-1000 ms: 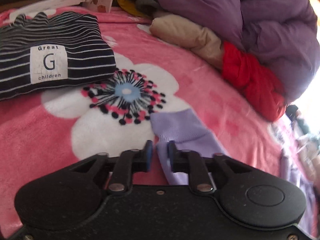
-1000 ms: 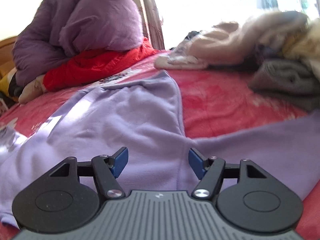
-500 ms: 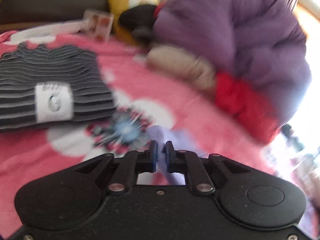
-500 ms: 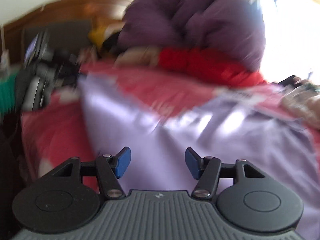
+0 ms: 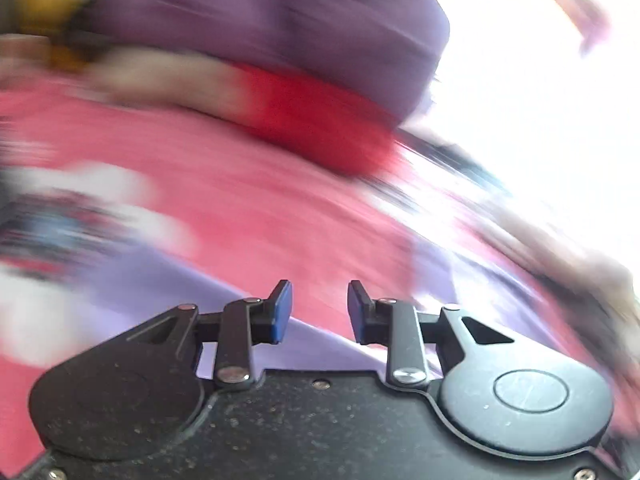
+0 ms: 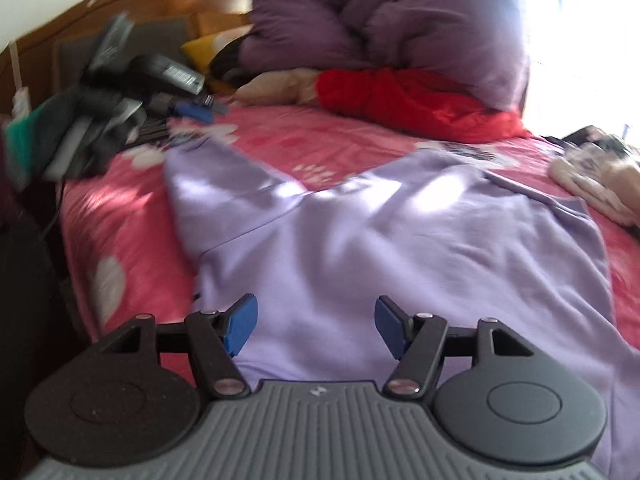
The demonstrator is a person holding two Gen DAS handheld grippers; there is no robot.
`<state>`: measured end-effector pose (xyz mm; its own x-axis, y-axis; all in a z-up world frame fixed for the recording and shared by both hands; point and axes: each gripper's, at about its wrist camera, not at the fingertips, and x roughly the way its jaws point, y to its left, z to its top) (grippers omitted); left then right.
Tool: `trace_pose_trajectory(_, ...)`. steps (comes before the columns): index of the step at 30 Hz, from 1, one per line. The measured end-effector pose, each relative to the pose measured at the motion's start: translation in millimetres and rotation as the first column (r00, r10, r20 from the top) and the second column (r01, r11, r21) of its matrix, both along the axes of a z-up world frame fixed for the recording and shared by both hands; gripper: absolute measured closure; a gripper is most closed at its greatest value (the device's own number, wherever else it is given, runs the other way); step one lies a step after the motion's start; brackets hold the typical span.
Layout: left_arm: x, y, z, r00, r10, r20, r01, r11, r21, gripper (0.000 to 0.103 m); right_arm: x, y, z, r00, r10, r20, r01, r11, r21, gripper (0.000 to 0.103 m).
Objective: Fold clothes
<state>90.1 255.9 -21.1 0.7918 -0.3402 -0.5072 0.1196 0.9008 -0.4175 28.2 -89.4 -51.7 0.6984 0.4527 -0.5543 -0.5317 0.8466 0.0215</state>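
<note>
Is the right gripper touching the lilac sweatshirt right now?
Apart. Right wrist view: the right gripper hangs above the lilac sweatshirt, jaws wide with nothing pinched between them.

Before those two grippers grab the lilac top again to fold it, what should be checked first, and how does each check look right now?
1. Lilac top lies spread out on the pink blanket: ok.
2. Right gripper open and holding nothing: ok.
3. Left gripper free of cloth: ok, its jaws are opening with nothing between them.
4. Left sleeve laid out flat: ok.
5. The other sleeve laid out flat: cannot tell, it runs out of view.
6. Left wrist view sharp enough to aim: not ok, badly blurred.
</note>
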Motion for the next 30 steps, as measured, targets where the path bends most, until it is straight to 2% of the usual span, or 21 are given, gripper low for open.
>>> trace_pose_trajectory(1,1.3,-23.5,-7.2,0.996,-0.090,-0.014,0.091,0.995,0.037,0.075,5.3,-9.4,-2.1,0.999,-0.038,-0.003,0.038,0.999,0.008,0.038)
trace_pose_trajectory(2,2.1,-45.4,-16.4,0.988,-0.149,-0.033,0.152,0.982,0.114,0.073,9.3,-17.9,-4.6,0.997,-0.071,-0.001,0.071,0.997,0.009,0.038)
trace_pose_trajectory(3,4.5,-63.3,-28.5,0.985,-0.156,-0.068,0.168,0.956,0.239,0.071,13.9,-24.4,-10.5,0.995,-0.096,-0.014,0.096,0.995,-0.008,0.038)
trace_pose_trajectory(4,10.0,-73.0,-43.5,0.990,-0.096,-0.107,0.131,0.913,0.387,0.071,19.1,-30.2,-17.9,0.992,-0.119,-0.035,0.118,0.992,-0.033,0.038)
trace_pose_trajectory(5,14.8,-68.9,-53.1,0.994,-0.022,-0.109,0.068,0.894,0.443,0.071,22.8,-36.1,-26.0,0.988,-0.144,-0.055,0.141,0.988,-0.061,0.038)
trace_pose_trajectory(7,17.7,-33.6,-43.9,0.990,0.115,-0.082,-0.087,0.952,0.294,0.078,25.2,-47.4,-36.0,0.979,-0.185,-0.084,0.179,0.980,-0.083,0.039)
trace_pose_trajectory(9,11.5,-8.5,-29.4,0.975,0.221,-0.017,-0.212,0.951,0.226,0.078,20.8,-54.3,-32.4,0.977,-0.198,-0.084,0.194,0.980,-0.051,0.039)
trace_pose_trajectory(12,10.6,3.7,-30.4,0.981,0.188,-0.040,-0.184,0.979,0.083,0.078,16.6,-43.2,-35.9,0.983,-0.175,-0.049,0.168,0.979,-0.119,0.039)
trace_pose_trajectory(14,15.2,-13.6,-34.4,0.994,0.093,-0.049,-0.089,0.993,0.078,0.077,13.2,-32.9,-34.9,0.989,-0.145,-0.027,0.140,0.982,-0.126,0.039)
trace_pose_trajectory(15,20.1,-25.1,-37.8,0.997,0.045,-0.060,-0.038,0.993,0.112,0.076,11.8,-28.4,-34.0,0.991,-0.129,-0.027,0.125,0.984,-0.123,0.039)
trace_pose_trajectory(16,26.2,-34.3,-42.0,0.997,0.035,-0.069,-0.022,0.982,0.187,0.074,10.8,-21.8,-34.6,0.993,-0.117,-0.028,0.112,0.984,-0.138,0.039)
trace_pose_trajectory(18,37.0,-23.0,-48.2,0.986,0.154,-0.057,-0.130,0.944,0.302,0.088,6.9,-6.9,-37.0,0.996,-0.094,-0.007,0.091,0.973,-0.212,0.039)
trace_pose_trajectory(19,38.8,-7.3,-47.2,0.971,0.234,-0.042,-0.211,0.928,0.306,0.094,4.2,-2.7,-38.6,0.996,-0.086,0.002,0.084,0.966,-0.243,0.039)
trace_pose_trajectory(21,33.5,25.1,-36.4,0.917,0.398,0.006,-0.381,0.874,0.302,0.094,3.2,-3.3,-37.7,0.996,-0.088,-0.009,0.083,0.966,-0.246,0.039)
trace_pose_trajectory(22,30.9,34.7,-31.1,0.902,0.431,0.020,-0.415,0.854,0.313,0.093,3.0,-4.3,-37.0,0.996,-0.090,-0.016,0.084,0.966,-0.243,0.039)
trace_pose_trajectory(23,27.8,41.8,-26.5,0.905,0.426,0.021,-0.413,0.864,0.288,0.093,3.8,-4.2,-35.2,0.996,-0.092,-0.020,0.084,0.966,-0.245,0.039)
trace_pose_trajectory(24,24.0,45.3,-22.3,0.917,0.399,0.022,-0.392,0.889,0.234,0.093,4.7,-1.4,-32.7,0.996,-0.093,-0.015,0.086,0.964,-0.251,0.040)
trace_pose_trajectory(25,21.4,41.0,-18.3,0.938,0.346,0.028,-0.345,0.918,0.197,0.093,4.9,3.8,-29.1,0.996,-0.087,-0.001,0.084,0.964,-0.253,0.040)
trace_pose_trajectory(27,20.4,17.8,-15.5,0.980,0.196,0.035,-0.199,0.962,0.185,0.093,5.8,22.1,-19.5,0.998,-0.048,0.030,0.054,0.971,-0.232,0.042)
trace_pose_trajectory(29,23.8,-17.3,-23.2,0.999,0.033,0.017,-0.036,0.975,0.220,0.093,9.7,49.2,-10.9,0.998,0.008,0.059,0.004,0.979,-0.203,0.044)
trace_pose_trajectory(30,26.8,-32.7,-28.5,1.000,-0.018,0.001,0.017,0.965,0.261,0.093,12.6,65.4,-8.0,0.997,0.042,0.069,-0.029,0.981,-0.191,0.046)
